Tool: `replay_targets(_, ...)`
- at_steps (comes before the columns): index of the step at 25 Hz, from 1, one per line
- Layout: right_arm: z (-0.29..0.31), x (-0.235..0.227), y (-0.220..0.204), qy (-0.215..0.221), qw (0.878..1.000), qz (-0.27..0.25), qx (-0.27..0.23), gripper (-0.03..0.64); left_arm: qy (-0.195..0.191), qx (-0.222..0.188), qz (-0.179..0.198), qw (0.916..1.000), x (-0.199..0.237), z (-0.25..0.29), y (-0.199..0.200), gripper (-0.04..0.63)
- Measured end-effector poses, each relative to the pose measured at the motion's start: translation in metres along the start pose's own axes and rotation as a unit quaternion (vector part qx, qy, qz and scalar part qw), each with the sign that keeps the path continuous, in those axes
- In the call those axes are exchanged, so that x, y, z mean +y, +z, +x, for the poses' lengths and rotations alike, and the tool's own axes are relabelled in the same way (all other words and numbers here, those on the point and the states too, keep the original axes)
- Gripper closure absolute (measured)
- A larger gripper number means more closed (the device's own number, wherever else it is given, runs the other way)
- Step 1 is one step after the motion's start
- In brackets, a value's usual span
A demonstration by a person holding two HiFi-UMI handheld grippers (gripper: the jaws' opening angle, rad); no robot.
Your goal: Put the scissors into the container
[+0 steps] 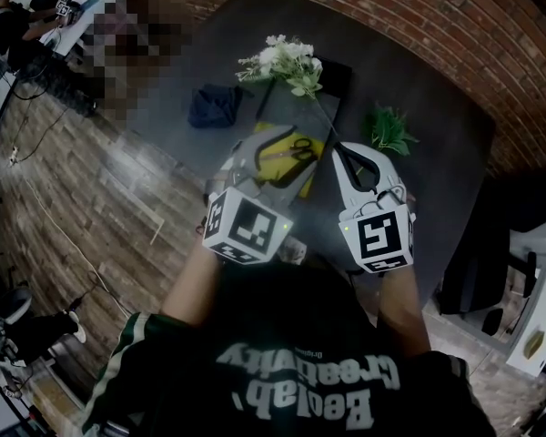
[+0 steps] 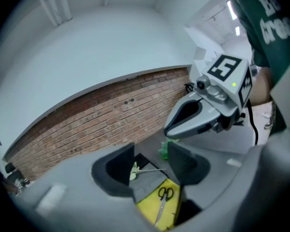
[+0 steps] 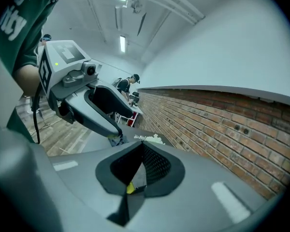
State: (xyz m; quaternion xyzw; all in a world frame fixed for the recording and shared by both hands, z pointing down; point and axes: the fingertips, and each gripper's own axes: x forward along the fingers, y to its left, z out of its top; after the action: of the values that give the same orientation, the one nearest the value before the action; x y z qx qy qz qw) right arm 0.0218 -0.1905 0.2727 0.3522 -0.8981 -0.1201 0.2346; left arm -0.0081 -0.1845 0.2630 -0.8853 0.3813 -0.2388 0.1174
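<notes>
Black-handled scissors lie in a yellow container on the dark table. My left gripper hovers above the container. It is open, with nothing between its pads; the scissors show through the gap below. My right gripper hangs just to the right, fingertips together. A thin flower stem runs from the white flowers to those tips. I cannot tell whether the stem is pinched.
A grey board lies beyond the container with a stem on it. A dark blue cloth sits at the left, a green sprig at the right. A brick wall backs the table.
</notes>
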Motion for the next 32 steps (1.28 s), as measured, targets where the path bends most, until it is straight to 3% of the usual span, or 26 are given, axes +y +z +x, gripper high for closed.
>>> replay_targets(18,-0.011,0.006,0.006,-0.004,1.0,-0.01,-0.006,0.611,0.021,-0.01,0.002,0.9997,-0.001,-0.01,0.008,0.504)
replay_targets(24,-0.007,0.008,0.003,-0.001,1.0,-0.011,-0.001,0.611,0.037,-0.012,0.001,0.9992,0.006,-0.01,0.007,0.592)
replay_targets(32,-0.006,0.01,0.005,0.005,1.0,-0.008,-0.007,0.611,0.032,-0.013,-0.005,0.9994,0.003,-0.008,0.003,0.594)
